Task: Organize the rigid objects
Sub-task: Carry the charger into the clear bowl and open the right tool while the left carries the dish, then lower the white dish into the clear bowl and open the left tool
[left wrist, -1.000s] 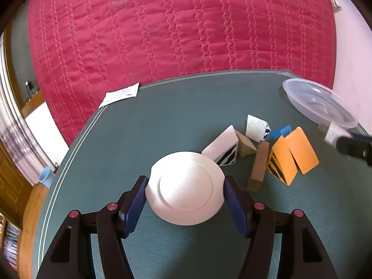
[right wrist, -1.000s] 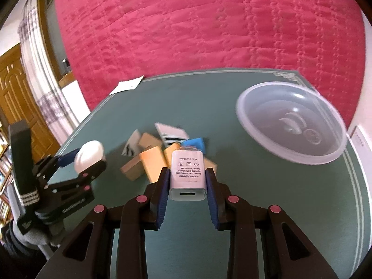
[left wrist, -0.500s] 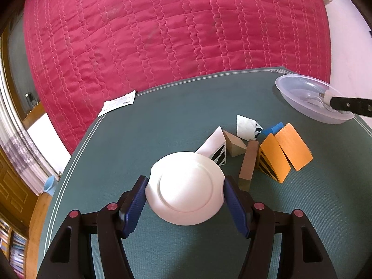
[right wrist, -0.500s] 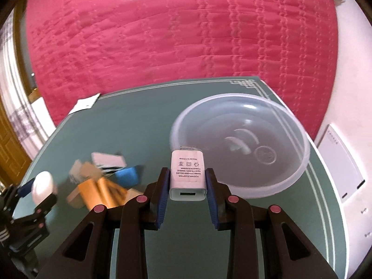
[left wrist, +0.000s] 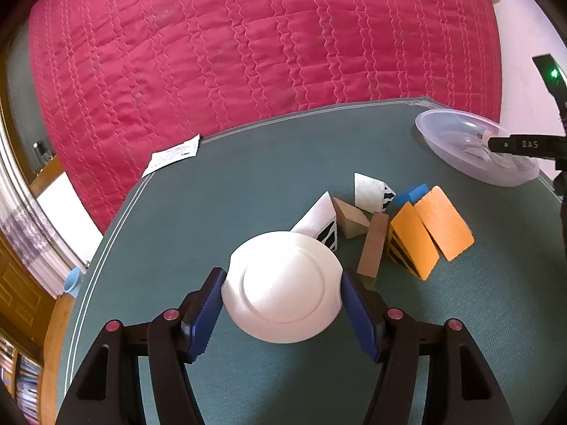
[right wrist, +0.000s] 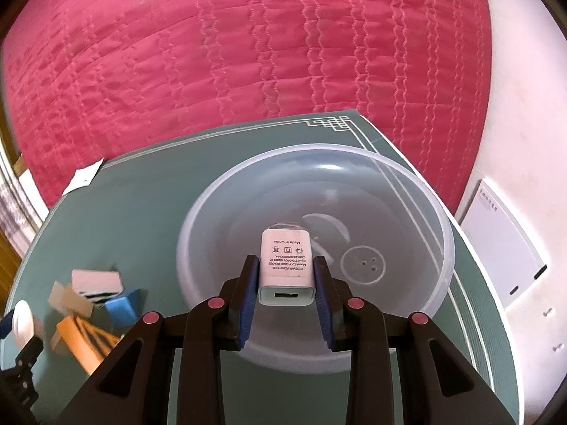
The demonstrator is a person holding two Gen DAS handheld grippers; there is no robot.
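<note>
My left gripper point(left wrist: 281, 292) is shut on a round white puck-like device point(left wrist: 283, 292) and holds it above the green table point(left wrist: 212, 212), just in front of the block pile. My right gripper point(right wrist: 286, 272) is shut on a white USB power adapter point(right wrist: 286, 265) and holds it over the inside of the clear plastic bowl point(right wrist: 418, 191). The bowl point(left wrist: 443, 131) also shows at the far right of the left wrist view, with my right gripper's finger over it. The bowl looks empty.
A pile of blocks lies mid-table: orange wedges point(left wrist: 418, 244), a brown bar point(left wrist: 372, 248), white zebra-striped wedges point(left wrist: 319, 219), a blue block point(left wrist: 411, 193). A paper slip point(left wrist: 173, 154) lies at the far table edge. A red quilted bed stands behind; a white wall on the right.
My right gripper has carried the adapter right and forward, from above the blocks to over the bowl. My left gripper has held the white device roughly in place.
</note>
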